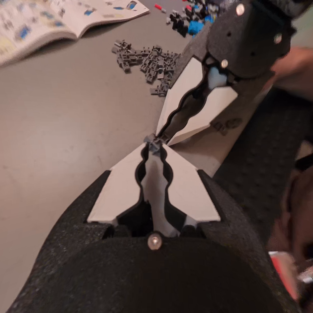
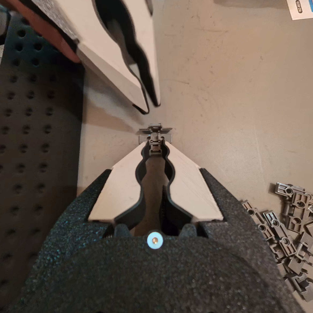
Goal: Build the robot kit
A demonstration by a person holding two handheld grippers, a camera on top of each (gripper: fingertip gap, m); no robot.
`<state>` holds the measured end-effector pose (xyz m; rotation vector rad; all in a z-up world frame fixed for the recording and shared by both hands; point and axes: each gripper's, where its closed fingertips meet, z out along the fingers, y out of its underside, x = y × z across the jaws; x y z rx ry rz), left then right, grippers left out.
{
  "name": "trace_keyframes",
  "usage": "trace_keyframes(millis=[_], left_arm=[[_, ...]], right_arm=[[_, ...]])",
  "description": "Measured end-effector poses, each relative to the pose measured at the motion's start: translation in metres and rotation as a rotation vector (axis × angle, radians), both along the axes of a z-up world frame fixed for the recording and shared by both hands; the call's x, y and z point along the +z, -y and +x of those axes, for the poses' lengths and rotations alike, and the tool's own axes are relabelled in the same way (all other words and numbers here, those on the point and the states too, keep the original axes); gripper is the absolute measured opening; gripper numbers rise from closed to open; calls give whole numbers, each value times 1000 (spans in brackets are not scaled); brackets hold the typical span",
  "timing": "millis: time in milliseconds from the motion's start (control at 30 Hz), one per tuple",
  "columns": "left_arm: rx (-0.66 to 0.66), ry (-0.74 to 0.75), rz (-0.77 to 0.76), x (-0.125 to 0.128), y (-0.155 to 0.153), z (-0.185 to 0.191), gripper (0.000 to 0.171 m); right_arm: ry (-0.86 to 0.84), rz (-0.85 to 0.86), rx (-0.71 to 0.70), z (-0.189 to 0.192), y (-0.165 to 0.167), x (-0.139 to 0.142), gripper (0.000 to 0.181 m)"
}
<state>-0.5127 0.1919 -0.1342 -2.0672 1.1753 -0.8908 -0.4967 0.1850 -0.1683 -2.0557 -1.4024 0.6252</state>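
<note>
My right gripper (image 2: 154, 145) is shut on a small grey brick assembly (image 2: 155, 135) with flat wings on both sides, held just above the beige table (image 2: 220, 101). My left gripper (image 2: 151, 107) comes in from the upper left. Its jaws stand only a narrow gap apart with nothing between them, and its tips sit just short of the assembly. In the left wrist view, my left gripper (image 1: 153, 145) points tip to tip at the right gripper (image 1: 160, 135), with the grey assembly (image 1: 153, 144) showing between them.
A pile of grey brick pieces (image 1: 147, 62) lies beyond the grippers and shows in the right wrist view (image 2: 288, 237). An open instruction booklet (image 1: 50, 22) and mixed black, blue and red pieces (image 1: 189, 18) lie at the back. A dark perforated surface (image 2: 25, 135) borders the table. The tips of one gripper are about 4 cm away from the tips of the other.
</note>
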Motion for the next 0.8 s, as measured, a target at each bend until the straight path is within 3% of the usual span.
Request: trace_keyframes(millis=[67,133,233,367,567,800], left_arm=[[-120,-101,224,0,-11,-15,27],[-221,-145,360,-3,-18,-19,27],[-413,-122,287,-10,-1,-9,25],[-535,-106,195,-22,1,-1,25],[-627,-55,128,-24,8,9,14],[-638,-232,144,-16,7,2,14]], right_arm=[[-2,-3,-1,0,0,0,15],[-2,-3,0,0,0,0,15],[-5,-6,0,0,0,0,15],[-11,-17,-1,0,0,0,15],[-17,-21,2,0,0,0,15],[-27,-24,16,-1,0,0,15]])
